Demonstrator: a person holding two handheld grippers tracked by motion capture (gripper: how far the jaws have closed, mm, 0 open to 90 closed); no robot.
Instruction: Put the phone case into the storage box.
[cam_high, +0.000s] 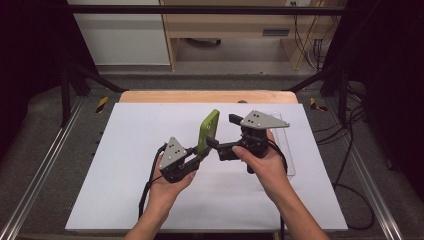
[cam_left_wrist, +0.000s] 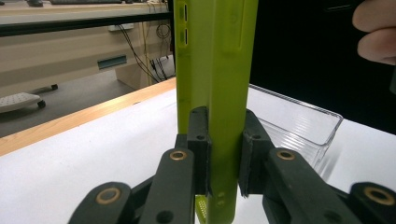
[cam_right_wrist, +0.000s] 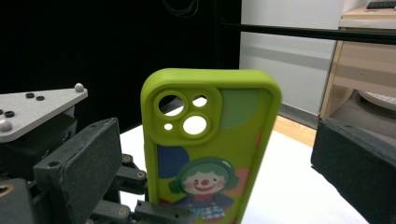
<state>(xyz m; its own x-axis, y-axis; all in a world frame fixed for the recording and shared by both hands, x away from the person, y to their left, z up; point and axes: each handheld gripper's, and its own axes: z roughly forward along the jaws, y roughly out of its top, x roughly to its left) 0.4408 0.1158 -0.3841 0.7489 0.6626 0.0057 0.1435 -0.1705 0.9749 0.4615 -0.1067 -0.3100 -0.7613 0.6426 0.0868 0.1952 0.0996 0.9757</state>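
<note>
The left gripper clamped the lower edges of the green phone case, standing it upright above the white table, likely to present its clown-printed back. The right gripper, jaws spread wide, faced it, seemingly ready to take it; a clear tray waited beyond.

lime-green phone case, empty, clown cartoon and camera cutouts on its back, stands upright on edge above the white desk, its lower end pinched by the left tool.
</note>
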